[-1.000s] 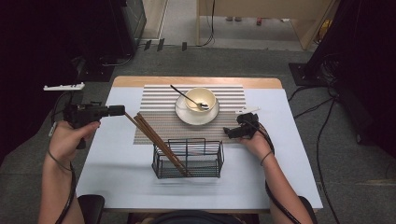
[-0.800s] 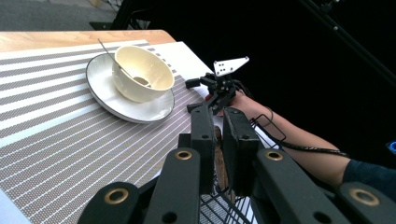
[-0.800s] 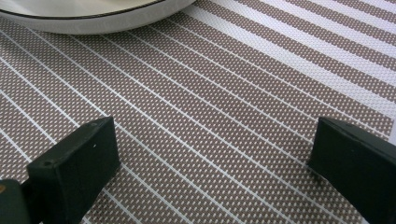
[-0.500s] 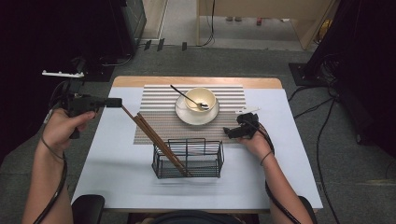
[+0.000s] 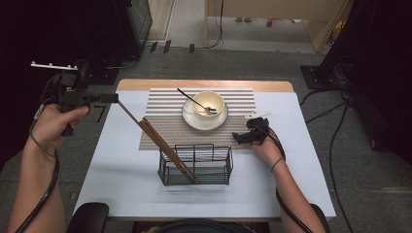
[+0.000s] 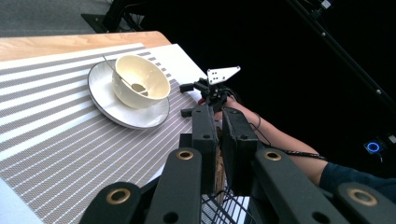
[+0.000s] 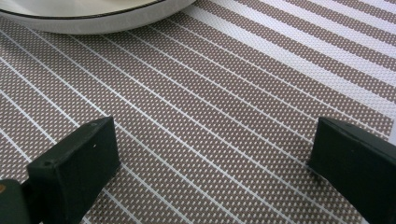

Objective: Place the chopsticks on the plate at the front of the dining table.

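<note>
The left gripper (image 5: 112, 98), upper left, pinches one chopstick (image 5: 127, 111); draw it along its length, clear of the wire basket (image 5: 195, 165); the right gripper (image 5: 241, 137) rests spread.

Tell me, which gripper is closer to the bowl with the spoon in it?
Right. The right gripper rests on the striped placemat just beside the bowl. The left gripper is off past the table's left edge, shut on a chopstick.
</note>
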Tool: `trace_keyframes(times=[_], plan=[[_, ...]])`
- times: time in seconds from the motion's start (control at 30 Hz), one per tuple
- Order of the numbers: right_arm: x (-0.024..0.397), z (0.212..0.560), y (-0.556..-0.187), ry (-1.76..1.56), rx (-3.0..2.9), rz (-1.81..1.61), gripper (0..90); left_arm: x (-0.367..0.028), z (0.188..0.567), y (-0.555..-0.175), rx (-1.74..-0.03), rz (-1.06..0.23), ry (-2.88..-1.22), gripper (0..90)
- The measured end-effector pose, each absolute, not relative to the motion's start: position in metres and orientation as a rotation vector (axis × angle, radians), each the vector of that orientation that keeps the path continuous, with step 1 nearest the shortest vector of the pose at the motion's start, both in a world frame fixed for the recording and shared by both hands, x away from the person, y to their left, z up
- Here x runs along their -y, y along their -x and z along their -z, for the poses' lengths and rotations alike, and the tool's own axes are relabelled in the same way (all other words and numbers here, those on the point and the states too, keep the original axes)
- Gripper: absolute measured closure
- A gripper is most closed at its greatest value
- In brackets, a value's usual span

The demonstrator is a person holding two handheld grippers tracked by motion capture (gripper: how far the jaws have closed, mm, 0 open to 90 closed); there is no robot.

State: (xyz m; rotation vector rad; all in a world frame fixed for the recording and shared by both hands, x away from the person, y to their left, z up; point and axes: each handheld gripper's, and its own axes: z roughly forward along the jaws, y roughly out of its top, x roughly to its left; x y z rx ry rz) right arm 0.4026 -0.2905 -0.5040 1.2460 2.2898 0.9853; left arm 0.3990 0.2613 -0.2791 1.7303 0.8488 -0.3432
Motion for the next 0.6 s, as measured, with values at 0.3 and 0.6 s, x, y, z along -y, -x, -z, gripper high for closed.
trace_keyframes(times=[0.3, 0.6], plan=[[0.291, 0.504, -0.403, -1.247, -2.291, -0.984, 0.9, -0.276, 0.265, -0.402, -0.862, 0.331, -1.703, 85.8], [0.291, 0.504, -0.403, -1.247, -2.289, -0.985, 0.8, -0.297, 0.252, -0.411, -0.887, 0.329, -1.650, 85.9]])
